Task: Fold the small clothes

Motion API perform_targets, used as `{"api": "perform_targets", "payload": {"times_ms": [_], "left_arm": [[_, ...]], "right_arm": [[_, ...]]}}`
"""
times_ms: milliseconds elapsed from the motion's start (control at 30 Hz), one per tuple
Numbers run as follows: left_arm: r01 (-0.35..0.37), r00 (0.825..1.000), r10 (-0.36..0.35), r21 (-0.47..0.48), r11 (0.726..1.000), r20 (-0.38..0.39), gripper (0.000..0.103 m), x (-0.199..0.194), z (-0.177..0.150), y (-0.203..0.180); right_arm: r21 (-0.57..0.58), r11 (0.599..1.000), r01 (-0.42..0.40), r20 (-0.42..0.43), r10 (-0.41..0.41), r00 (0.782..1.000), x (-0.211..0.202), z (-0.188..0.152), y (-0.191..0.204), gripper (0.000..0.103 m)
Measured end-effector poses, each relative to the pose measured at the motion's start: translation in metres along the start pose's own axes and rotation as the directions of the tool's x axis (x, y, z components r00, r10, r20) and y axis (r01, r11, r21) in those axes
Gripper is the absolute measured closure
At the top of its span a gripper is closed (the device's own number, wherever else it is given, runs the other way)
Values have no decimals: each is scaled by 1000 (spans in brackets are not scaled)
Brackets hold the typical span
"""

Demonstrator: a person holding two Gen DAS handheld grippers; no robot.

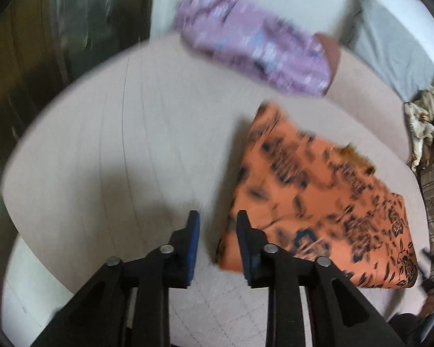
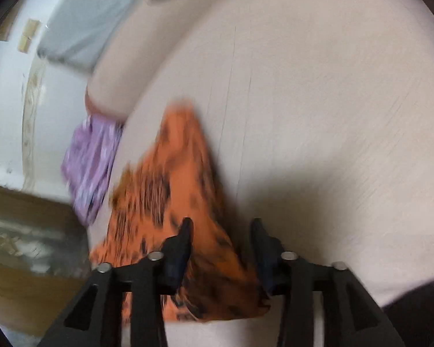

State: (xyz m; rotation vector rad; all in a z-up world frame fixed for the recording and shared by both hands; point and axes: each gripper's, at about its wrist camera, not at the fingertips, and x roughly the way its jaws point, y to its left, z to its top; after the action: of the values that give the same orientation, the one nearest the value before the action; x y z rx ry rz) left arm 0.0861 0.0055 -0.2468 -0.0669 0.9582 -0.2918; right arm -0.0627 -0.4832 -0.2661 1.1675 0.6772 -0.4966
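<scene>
A pale beige bed cover (image 1: 107, 133) fills most of both views. In the left wrist view a grey sheet (image 1: 390, 55) lies at 2 o'clock, a crumpled cream cloth (image 1: 425, 121) at 3 o'clock, and a dark wooden cabinet (image 1: 29, 57) at 10 o'clock. All of it is blurred.

Pale beige bed surface (image 1: 101, 144), grey mattress (image 1: 390, 52) beyond, white wall (image 2: 5, 110), dark wooden cabinet (image 1: 29, 57)
</scene>
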Motion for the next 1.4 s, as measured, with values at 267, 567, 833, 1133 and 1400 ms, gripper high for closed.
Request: {"api": "perform_targets", "payload": {"times_ms": [267,567,833,1133,1400], "left_arm": [[-180,980,151,256,950,131,37,-5,-7,-79],[-225,974,222,320,920,47,37,43,-38,-79],[-217,967,167,280,935,192,37,-13,-15,-87],[-227,954,161,260,938,251,37,-46,-6,-96],[-234,948,168,238,943,269,37,-58,-4,-92]], "right_arm": [[-365,930,-43,97,84,992,-42,-27,83,53],[-490,870,52,-88,-109,990,40,-105,56,55],[-505,862,35,-98,-98,990,38,-104,51,49],[-522,852,33,-91,-94,991,40,-109,57,48],[-507,862,20,-98,-81,992,39,-108,54,48]]}}
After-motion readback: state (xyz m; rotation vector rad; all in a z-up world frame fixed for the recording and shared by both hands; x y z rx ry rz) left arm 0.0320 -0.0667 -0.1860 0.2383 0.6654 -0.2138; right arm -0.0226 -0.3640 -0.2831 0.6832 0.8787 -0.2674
